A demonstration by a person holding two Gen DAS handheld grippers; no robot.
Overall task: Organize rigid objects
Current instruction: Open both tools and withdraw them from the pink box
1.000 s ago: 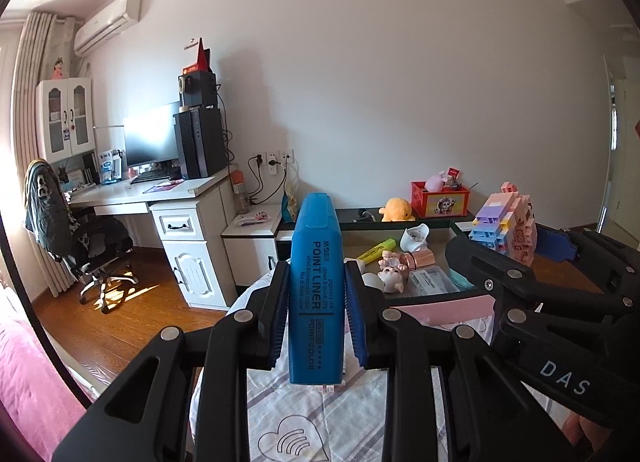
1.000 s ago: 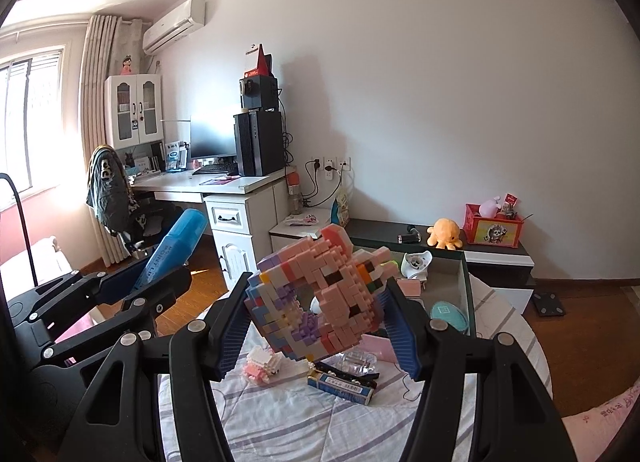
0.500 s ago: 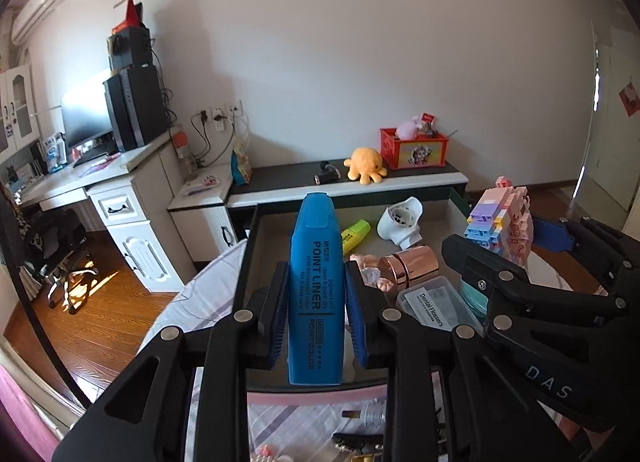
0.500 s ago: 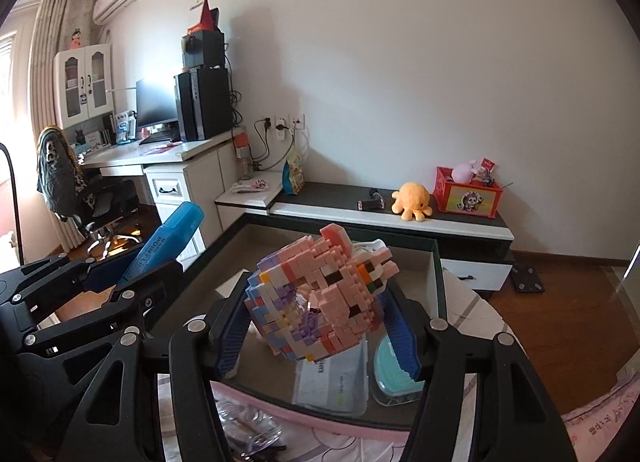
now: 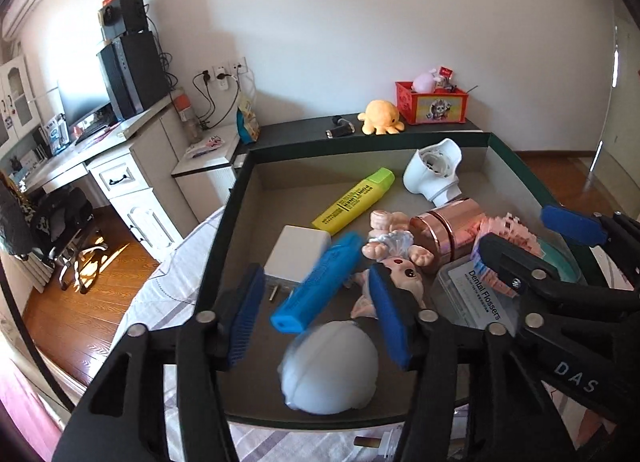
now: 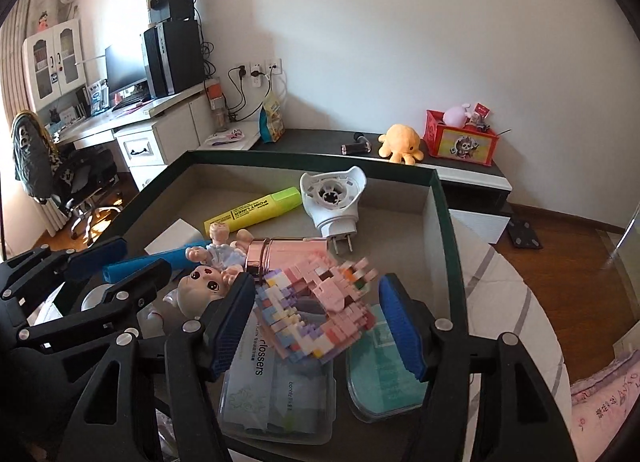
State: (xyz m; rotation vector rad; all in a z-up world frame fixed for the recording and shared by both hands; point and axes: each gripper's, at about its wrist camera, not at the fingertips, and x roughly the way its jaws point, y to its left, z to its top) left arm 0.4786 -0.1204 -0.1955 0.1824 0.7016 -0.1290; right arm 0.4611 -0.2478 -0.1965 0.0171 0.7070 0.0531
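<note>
My left gripper (image 5: 316, 318) is open over the dark green box (image 5: 236, 197). The blue highlighter (image 5: 320, 282) is blurred between its jaws, free of both pads, tilted over a white charger block (image 5: 296, 258). My right gripper (image 6: 320, 326) is open too. The pink and purple brick model (image 6: 316, 306) is blurred between its jaws, above a dental flosser case (image 6: 276, 394) and a teal case (image 6: 384, 382). The right gripper shows in the left wrist view (image 5: 532, 246) at the right.
In the box lie a yellow highlighter (image 6: 256, 209), a white plug-in device (image 6: 332, 197), a rose-gold jar (image 6: 280, 254), doll figures (image 6: 208, 282) and a white rounded object (image 5: 332, 370). The box stands on a table with a striped cloth (image 6: 500, 282). A low cabinet (image 6: 460, 173) is behind.
Both grippers moved down over the box and opened. The blue highlighter and the brick model left the pads and are dropping into the box.
</note>
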